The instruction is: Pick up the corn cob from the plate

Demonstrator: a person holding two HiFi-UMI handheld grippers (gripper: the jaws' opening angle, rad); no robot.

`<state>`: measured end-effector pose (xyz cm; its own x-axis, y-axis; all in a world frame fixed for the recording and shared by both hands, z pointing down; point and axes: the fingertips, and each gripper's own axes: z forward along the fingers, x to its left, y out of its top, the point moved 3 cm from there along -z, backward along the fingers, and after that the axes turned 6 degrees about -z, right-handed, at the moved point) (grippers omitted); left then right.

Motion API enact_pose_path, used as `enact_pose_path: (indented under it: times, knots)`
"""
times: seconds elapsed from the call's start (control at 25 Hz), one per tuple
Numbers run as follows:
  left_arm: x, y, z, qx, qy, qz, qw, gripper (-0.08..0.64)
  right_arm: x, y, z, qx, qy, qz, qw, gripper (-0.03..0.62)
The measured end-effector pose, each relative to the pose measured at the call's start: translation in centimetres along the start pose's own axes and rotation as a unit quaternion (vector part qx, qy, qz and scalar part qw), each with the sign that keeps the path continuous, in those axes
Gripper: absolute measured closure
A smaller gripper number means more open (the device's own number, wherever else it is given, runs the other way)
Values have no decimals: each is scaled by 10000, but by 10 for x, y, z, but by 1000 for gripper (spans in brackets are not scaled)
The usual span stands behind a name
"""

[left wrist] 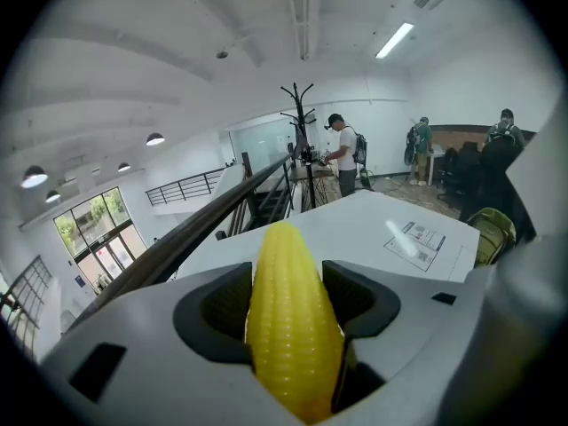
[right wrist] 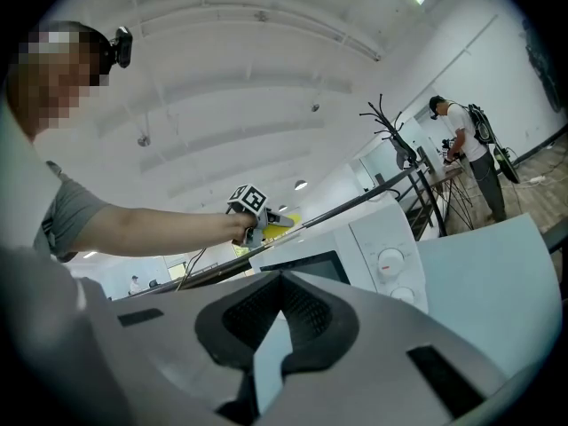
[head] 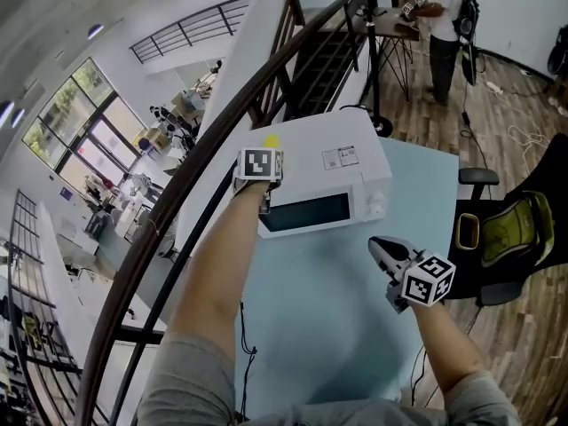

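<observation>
A yellow corn cob (left wrist: 293, 327) stands lengthwise between the jaws of my left gripper (left wrist: 288, 278), and the dark pads press on both its sides. In the head view the left gripper (head: 269, 153) hovers over the back left of the white microwave's (head: 333, 171) top, with the corn cob's (head: 272, 140) tip showing beyond it. The right gripper view shows that gripper (right wrist: 259, 220) and the corn cob (right wrist: 282, 221) above the microwave (right wrist: 382, 256). My right gripper (head: 380, 248) hangs over the light blue table (head: 328, 327) in front of the microwave, shut and holding nothing. No plate is in view.
A dark stair railing (head: 213, 149) runs along the table's left side. A black and green office chair (head: 506, 233) stands at the table's right edge. A person (head: 444, 25) stands at a desk far back on the wooden floor. A coat stand (left wrist: 297, 140) rises behind the microwave.
</observation>
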<state>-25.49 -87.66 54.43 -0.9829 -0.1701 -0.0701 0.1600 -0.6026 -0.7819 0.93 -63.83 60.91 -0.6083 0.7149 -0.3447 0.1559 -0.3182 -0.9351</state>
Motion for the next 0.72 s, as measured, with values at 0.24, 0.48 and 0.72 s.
enact_pose_path:
  times: [0.24, 0.48, 0.72]
  knots:
    - [-7, 31, -41, -496, -90, 186, 9986, 298, 19, 26, -17, -82, -54, -147, 9998, 577]
    - [-13, 50, -98, -861, -240, 159, 9959, 298, 47, 54, -41, -209, -61, -352, 9991, 577]
    - [-20, 67, -171, -1199, -317, 102, 9922, 298, 83, 78, -77, -347, -74, -489, 9982, 577]
